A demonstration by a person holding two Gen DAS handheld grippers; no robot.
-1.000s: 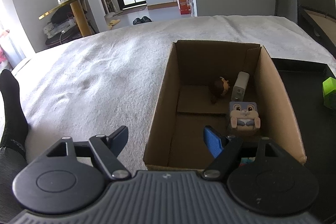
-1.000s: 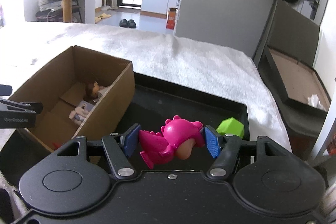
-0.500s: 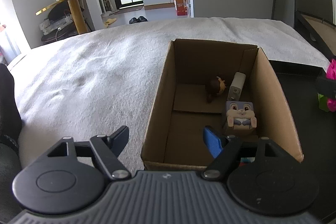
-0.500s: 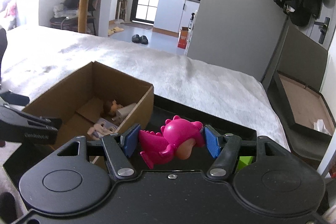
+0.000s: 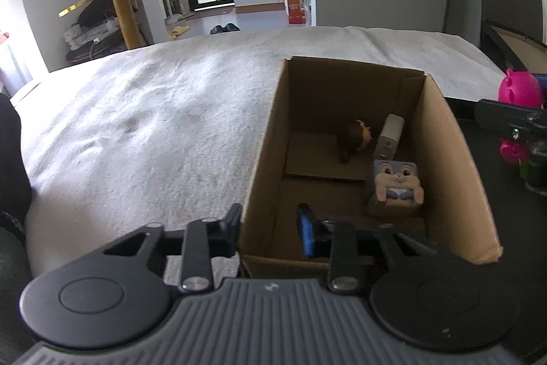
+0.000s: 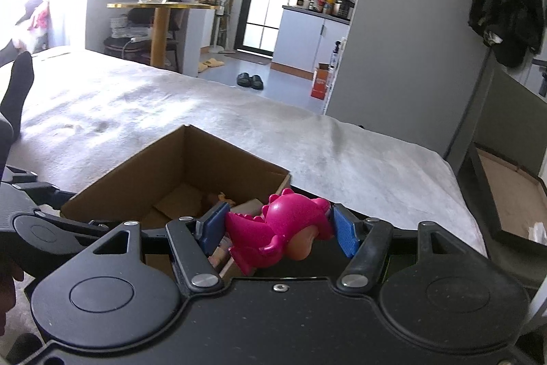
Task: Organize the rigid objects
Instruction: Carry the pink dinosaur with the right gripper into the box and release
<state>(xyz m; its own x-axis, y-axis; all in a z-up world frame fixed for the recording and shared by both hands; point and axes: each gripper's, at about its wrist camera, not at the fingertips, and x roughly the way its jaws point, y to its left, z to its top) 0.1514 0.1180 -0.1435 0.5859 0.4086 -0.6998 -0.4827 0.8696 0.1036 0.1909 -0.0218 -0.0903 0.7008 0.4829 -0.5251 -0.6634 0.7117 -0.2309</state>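
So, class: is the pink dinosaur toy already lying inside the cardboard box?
No: the pink dinosaur toy is clamped in the right gripper, above the cardboard box.

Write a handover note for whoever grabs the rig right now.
Right tool: shut on the pink dinosaur toy, held by the cardboard box's right wall.
Left tool: open, straddling the box's near left corner, not gripping.
In the box: bunny cube, brown-haired figurine, white block.
Left: drop the dinosaur in; a green piece remains on the black tray.
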